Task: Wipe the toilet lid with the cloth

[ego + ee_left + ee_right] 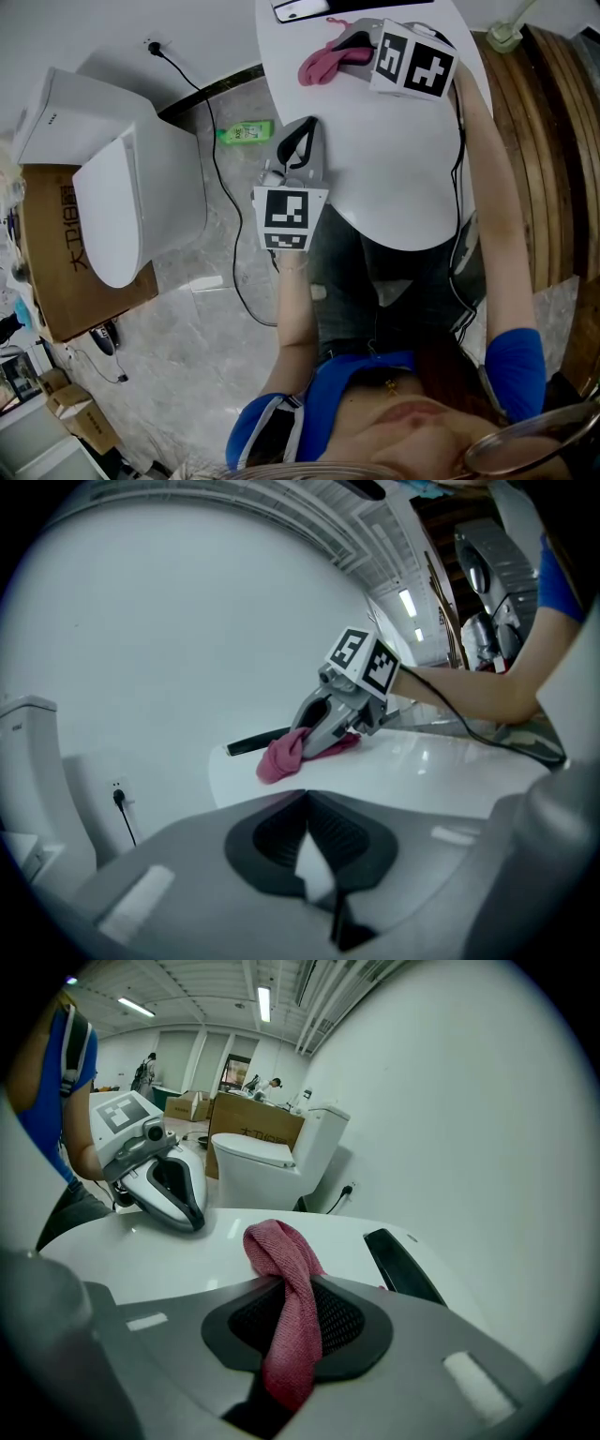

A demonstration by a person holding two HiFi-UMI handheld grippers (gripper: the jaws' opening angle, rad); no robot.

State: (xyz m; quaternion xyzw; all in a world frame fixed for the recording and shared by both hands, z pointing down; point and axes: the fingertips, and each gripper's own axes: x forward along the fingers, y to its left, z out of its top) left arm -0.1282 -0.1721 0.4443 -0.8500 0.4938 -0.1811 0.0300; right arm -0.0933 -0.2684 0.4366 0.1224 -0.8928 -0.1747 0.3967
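Right gripper (291,1290) jaws clamped on pink cloth (278,1246), cloth bunched on white table (398,192), far side. Left gripper (306,801) jaws together, nothing between, at table's left edge. Toilet (164,169) well left of table, toilet lid (108,211) down.

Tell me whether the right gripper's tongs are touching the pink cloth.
Touching. The right gripper view shows the pink cloth running down between the tongs of the right gripper, pinched from both sides with no gap.
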